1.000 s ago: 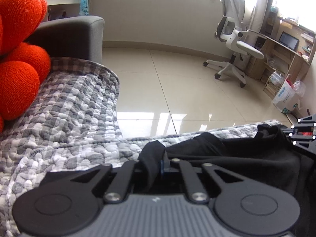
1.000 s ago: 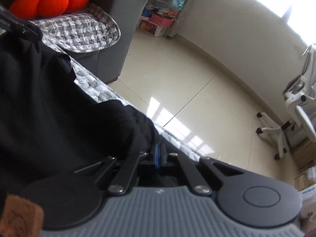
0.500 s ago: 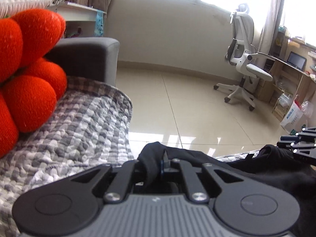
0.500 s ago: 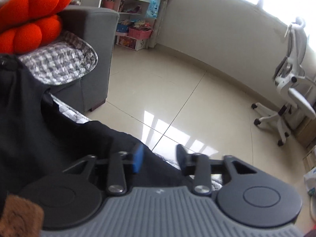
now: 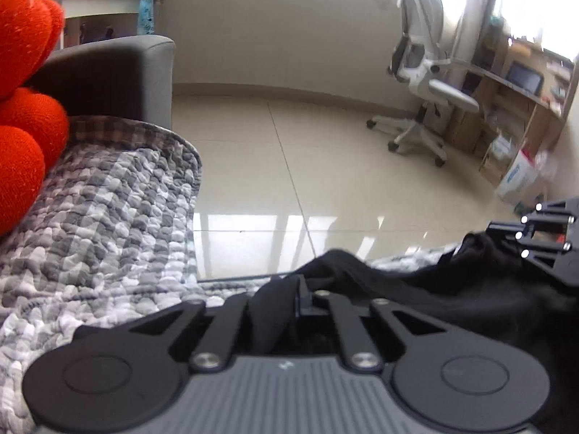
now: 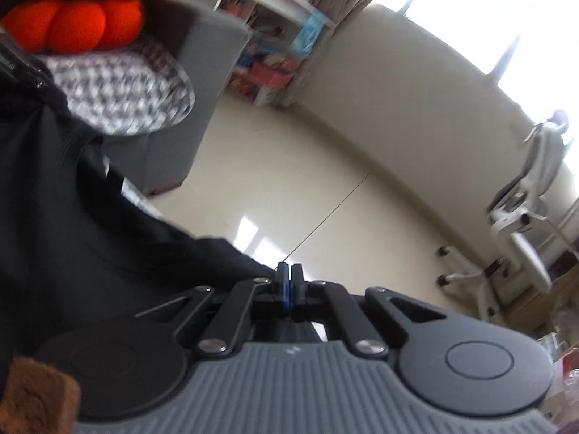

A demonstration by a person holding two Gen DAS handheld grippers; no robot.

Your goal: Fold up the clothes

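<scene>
My left gripper (image 5: 298, 289) is pinching a fold of the black garment (image 5: 452, 289), which drapes from its jaws toward three o'clock across the grey checked quilt (image 5: 108, 224). My right gripper (image 6: 287, 282) has just been closing: its jaws are pressed together, and whether any cloth sits between them I cannot tell, since the garment (image 6: 72, 224) spreads toward nine o'clock and seems to end just beside the tips. If that side missed the hem, lifting would leave the cloth hanging from one corner, twisting the fold. The garment lies near the quilt's edge, with tiled floor (image 5: 343, 166) at twelve o'clock; a hard tug could drag it off. The orange cushion (image 5: 21, 126) sits at nine o'clock and could snag a wide sweep.
</scene>
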